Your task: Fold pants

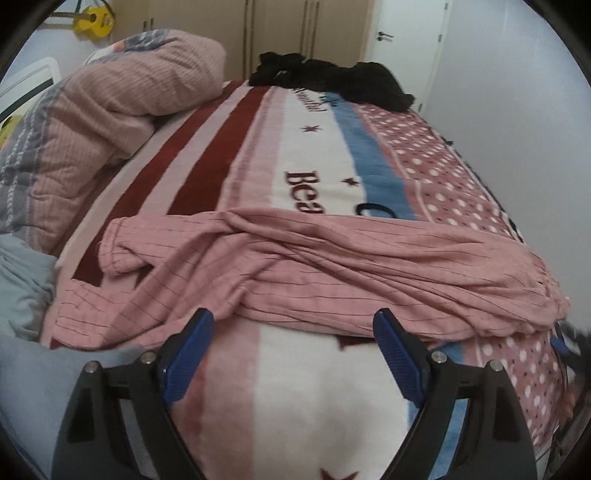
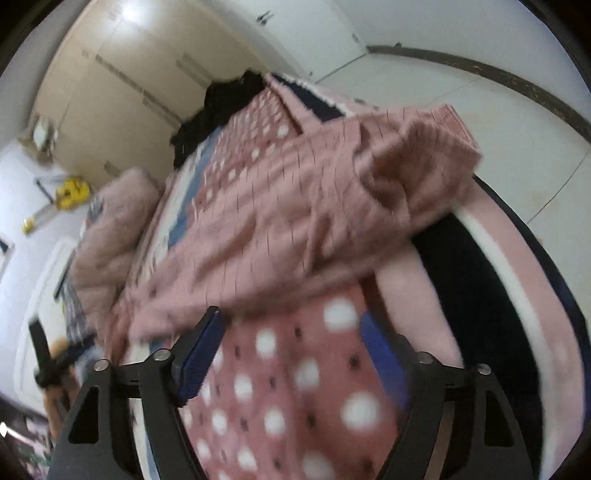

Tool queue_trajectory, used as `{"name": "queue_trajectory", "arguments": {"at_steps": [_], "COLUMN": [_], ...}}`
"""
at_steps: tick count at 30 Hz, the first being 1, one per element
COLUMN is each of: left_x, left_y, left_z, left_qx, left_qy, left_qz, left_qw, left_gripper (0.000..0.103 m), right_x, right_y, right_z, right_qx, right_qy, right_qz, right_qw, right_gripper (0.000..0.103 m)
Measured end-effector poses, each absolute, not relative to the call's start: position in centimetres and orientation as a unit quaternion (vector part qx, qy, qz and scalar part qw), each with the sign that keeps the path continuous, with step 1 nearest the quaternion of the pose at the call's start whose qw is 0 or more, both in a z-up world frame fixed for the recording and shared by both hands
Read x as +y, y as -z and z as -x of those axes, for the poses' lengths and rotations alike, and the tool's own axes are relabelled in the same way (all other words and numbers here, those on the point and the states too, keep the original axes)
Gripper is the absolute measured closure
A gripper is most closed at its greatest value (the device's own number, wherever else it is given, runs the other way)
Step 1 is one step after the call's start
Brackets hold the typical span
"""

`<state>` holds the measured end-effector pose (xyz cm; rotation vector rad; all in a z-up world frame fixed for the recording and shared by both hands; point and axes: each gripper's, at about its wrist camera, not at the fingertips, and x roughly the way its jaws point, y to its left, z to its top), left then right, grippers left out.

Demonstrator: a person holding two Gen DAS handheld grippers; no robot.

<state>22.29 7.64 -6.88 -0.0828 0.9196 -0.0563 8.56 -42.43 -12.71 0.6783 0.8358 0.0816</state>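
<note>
The pink pinstriped pants (image 1: pixel 295 266) are lying crumpled across the bed, stretching from one side of the patterned blanket (image 1: pixel 314 155) to the other, with the legs bunching and overlapping toward the left of the left wrist view. In the right wrist view, the same pants (image 2: pixel 295 206) are draping over the polka-dot part of the blanket (image 2: pixel 295 387), and their gathered waistband end is sticking out past the bed's edge.

The left gripper (image 1: pixel 293 321) is hovering just short of the near edge of the pants, its blue-padded jaws standing wide apart with nothing between them. The right gripper (image 2: pixel 291 325) is likewise standing released over the dotted blanket, its jaws spread and empty, just below the edge of the fabric; this view is blurring.

On the blanket's white band, dark red lettering is showing "Bea", the rest hiding under the pants; farther up, more writing is too blurred to read. A quilted pink comforter (image 1: pixel 110 110) is piling up on the left, a dark garment (image 1: pixel 332 81) is lying at the far end, and a yellow toy guitar (image 1: pixel 92 20) is hanging on the wall near the wardrobe (image 1: pixel 277 33).
</note>
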Motion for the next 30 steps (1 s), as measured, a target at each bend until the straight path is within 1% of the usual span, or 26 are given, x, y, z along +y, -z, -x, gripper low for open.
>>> {"name": "queue_trajectory", "arguments": {"at_steps": [2,5,7,9,10,11,12,15,20,25,28,30], "left_x": [7.0,6.5,6.5,6.7,6.8,6.9,7.1,7.6,8.4,8.9,9.0,9.3], "left_y": [6.9,6.9,6.9,7.0,7.0,7.0,6.9,6.8,6.3,5.7,5.2,4.8], "left_z": [-21.8,-21.4,-21.2,-20.9,-20.8,-20.7,-20.5,-20.0,-19.2,-19.2,-19.7,-20.3], "left_qx": [0.438,0.430,0.427,0.424,0.424,0.423,0.423,0.422,0.421,0.419,0.423,0.424], "left_qy": [0.035,0.036,0.036,0.037,0.038,0.038,0.039,0.038,0.036,0.023,0.014,0.009], "left_qz": [0.037,0.024,0.020,0.022,0.022,0.022,0.022,0.014,0.010,0.000,-0.021,-0.041], "left_qw": [0.897,0.902,0.903,0.904,0.905,0.905,0.905,0.906,0.906,0.908,0.906,0.905], "left_gripper": [0.018,0.018,0.018,0.018,0.018,0.018,0.018,0.018,0.018,0.018,0.018,0.018], "right_x": [-42.7,-42.6,-42.5,-42.2,-42.1,-42.1,-42.2,-42.7,-45.7,-48.5,-50.6,-51.6], "right_y": [12.9,13.4,13.5,13.3,13.1,12.8,12.6,10.9,9.1,7.6,7.1,6.7], "right_z": [-10.2,-13.0,-14.3,-15.0,-15.2,-15.2,-14.9,-13.3,-10.0,-6.2,-4.3,-3.3], "right_qx": [0.377,0.365,0.357,0.356,0.356,0.353,0.349,0.327,0.321,0.305,0.309,0.307], "right_qy": [-0.030,0.033,0.079,0.117,0.124,0.128,0.134,0.152,0.171,0.213,0.226,0.245], "right_qz": [-0.335,-0.328,-0.310,-0.285,-0.275,-0.269,-0.264,-0.239,-0.246,-0.229,-0.238,-0.224], "right_qw": [0.863,0.871,0.878,0.882,0.885,0.887,0.889,0.902,0.899,0.899,0.893,0.892], "right_gripper": [0.015,0.016,0.030,0.079,0.088,0.091,0.094,0.095,0.095,0.095,0.095,0.095]}}
